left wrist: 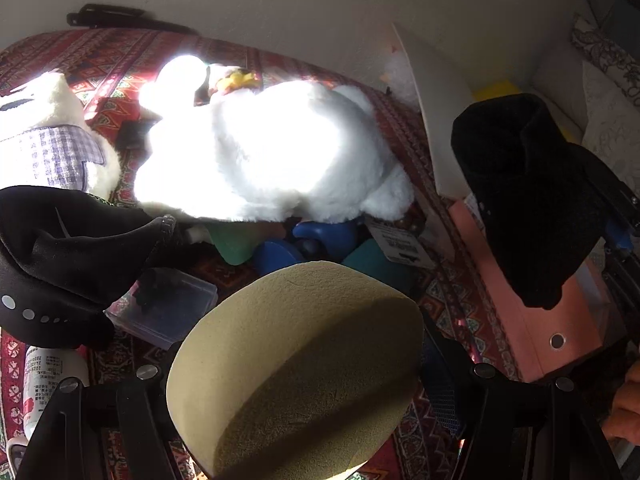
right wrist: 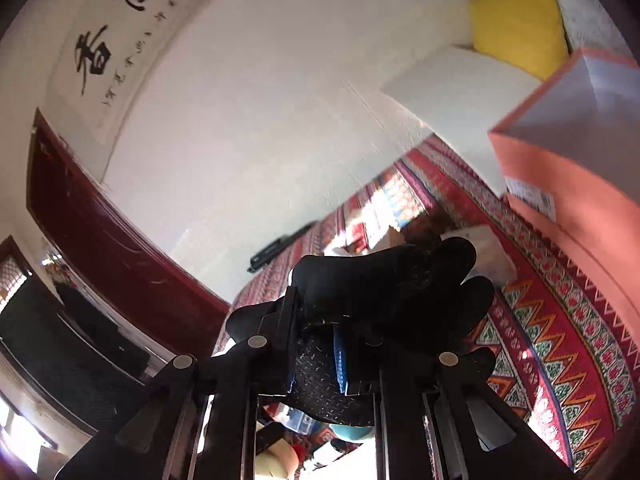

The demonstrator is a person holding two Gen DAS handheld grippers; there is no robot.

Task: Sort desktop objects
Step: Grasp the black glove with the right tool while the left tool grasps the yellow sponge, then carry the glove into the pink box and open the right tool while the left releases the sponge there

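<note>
- The left gripper (left wrist: 294, 364) is clamping a tan foam sponge (left wrist: 296, 364) between its fingers, holding it above the patterned tablecloth (left wrist: 100, 56) at the 6 o'clock of the left wrist view.
- The right gripper (right wrist: 396, 292) is pinching a black fabric piece (right wrist: 384, 280); its jaws are closed on the cloth, raised over the table.
- The pink box (left wrist: 532, 312) is sitting at 3 o'clock, just beside the white plush toy (left wrist: 272, 148) at 12 o'clock.
- Judging by this, the carry step is under way: both items are lifted, not yet placed.
- The next move is probably calling for steering each item over the box opening, then releasing.
</note>
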